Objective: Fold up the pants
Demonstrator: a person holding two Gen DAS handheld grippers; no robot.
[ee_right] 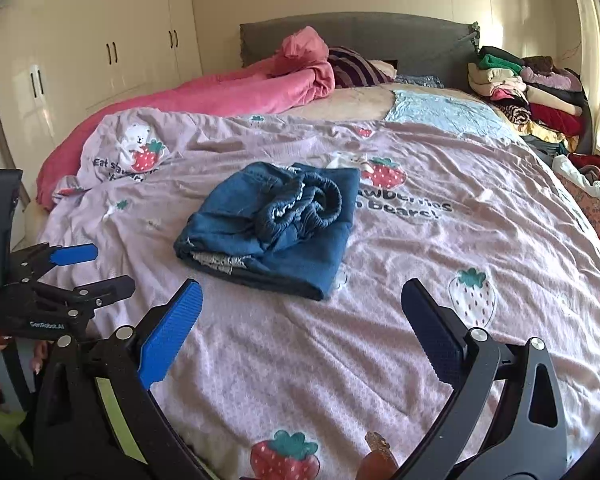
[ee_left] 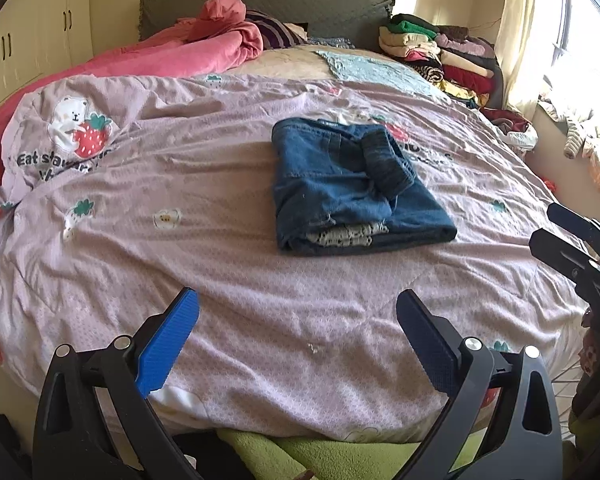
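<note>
Blue denim pants (ee_left: 352,184) lie folded into a compact bundle on the lilac strawberry-print quilt (ee_left: 180,240), with the elastic waistband on top and a patterned lining showing at the near edge. They also show in the right wrist view (ee_right: 272,228). My left gripper (ee_left: 298,340) is open and empty, held back from the pants above the near part of the bed. My right gripper (ee_right: 300,328) is open and empty, also short of the pants. The left gripper shows at the left of the right wrist view (ee_right: 96,268), the right gripper at the right edge of the left wrist view (ee_left: 556,232).
A pink blanket (ee_left: 188,48) is bunched at the far left by the grey headboard (ee_left: 260,0). A stack of folded clothes (ee_left: 440,52) sits at the far right corner. A light blue cloth (ee_left: 376,68) lies beyond the quilt. White wardrobes (ee_right: 100,40) stand left.
</note>
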